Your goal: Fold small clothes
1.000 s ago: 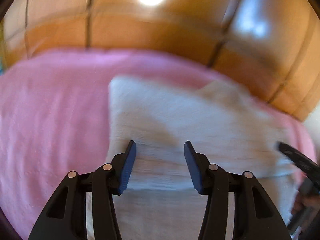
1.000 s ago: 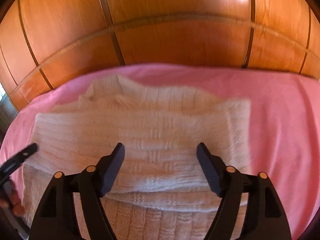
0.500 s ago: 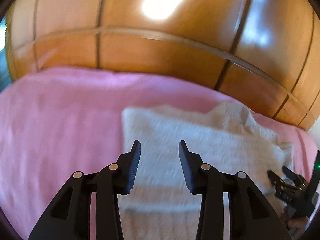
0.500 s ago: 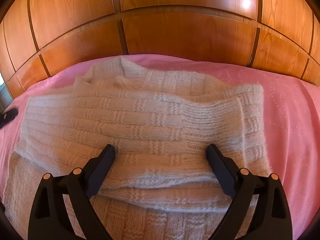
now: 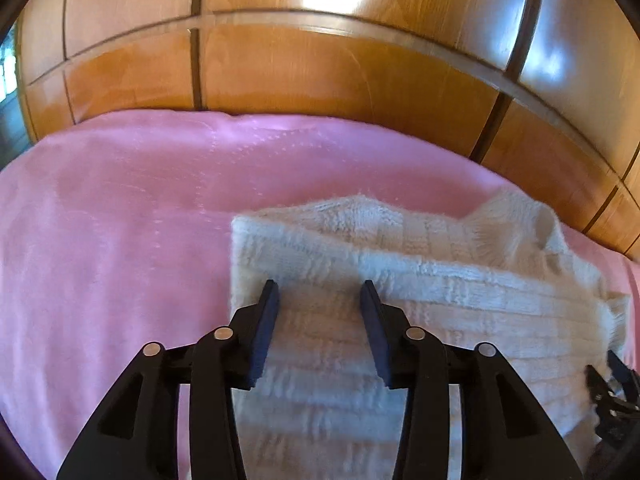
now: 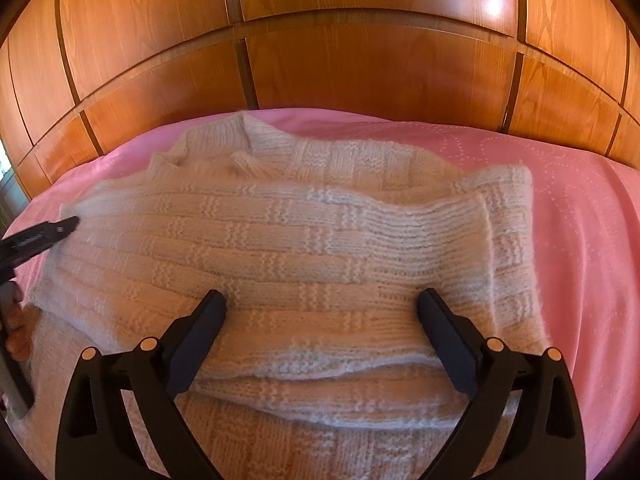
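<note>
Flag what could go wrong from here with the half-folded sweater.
1. The cream knitted sweater has a sleeve layer lying loose across the body; a pinch by the open right gripper might catch only that top layer and undo the fold.
2. The open left gripper sits near the sweater's left edge and could snag the pink bedspread as well.

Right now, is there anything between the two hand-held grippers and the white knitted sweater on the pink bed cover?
Nothing visible. The left hand-held gripper and the right hand-held gripper are both open directly over the sweater, which lies partly folded on the pink cover with nothing on top of it.
</note>
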